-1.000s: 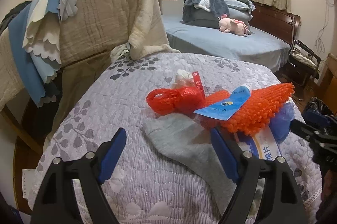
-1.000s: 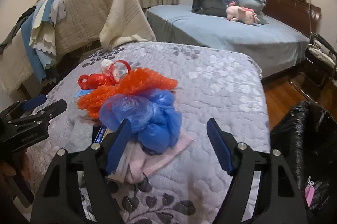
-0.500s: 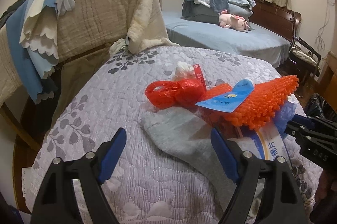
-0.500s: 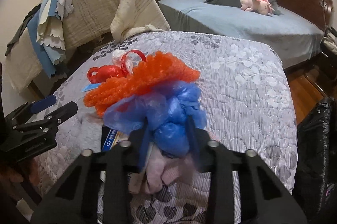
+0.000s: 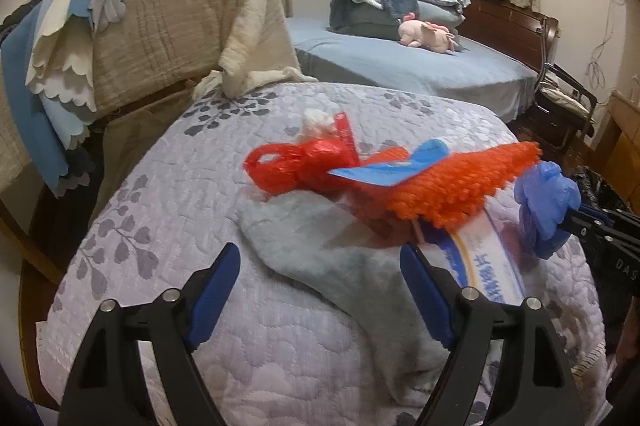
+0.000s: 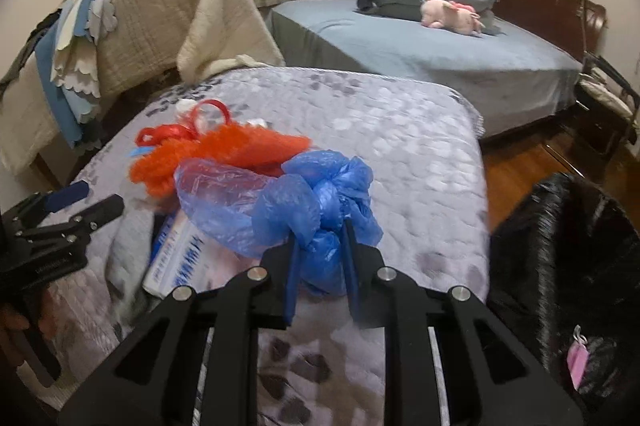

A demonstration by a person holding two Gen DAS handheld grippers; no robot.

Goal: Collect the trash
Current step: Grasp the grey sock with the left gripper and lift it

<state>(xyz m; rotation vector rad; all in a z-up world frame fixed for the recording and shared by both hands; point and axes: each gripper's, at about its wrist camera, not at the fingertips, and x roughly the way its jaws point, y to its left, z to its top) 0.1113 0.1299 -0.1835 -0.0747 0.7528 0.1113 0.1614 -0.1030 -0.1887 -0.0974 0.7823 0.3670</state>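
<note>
My right gripper (image 6: 320,246) is shut on a crumpled blue plastic bag (image 6: 304,202) and holds it just above the quilted bed; the bag also shows in the left wrist view (image 5: 546,206). My left gripper (image 5: 320,278) is open and empty over a grey cloth (image 5: 320,250). Behind it lie a red plastic bag (image 5: 296,164), an orange bumpy mat (image 5: 452,186), a blue card (image 5: 392,166) and a white-and-blue packet (image 5: 488,266). A black trash bag (image 6: 568,246) stands open at the right of the bed.
The quilted bed (image 5: 168,186) has blankets (image 5: 160,18) draped over a rail at its left. A second bed (image 6: 420,54) with folded bedding and a pink plush toy stands behind. A dark chair (image 5: 564,106) stands on the wood floor at the right.
My right gripper has closed on the blue plastic bag and lifted it toward the right. My left gripper has stayed open and shifted slightly.
</note>
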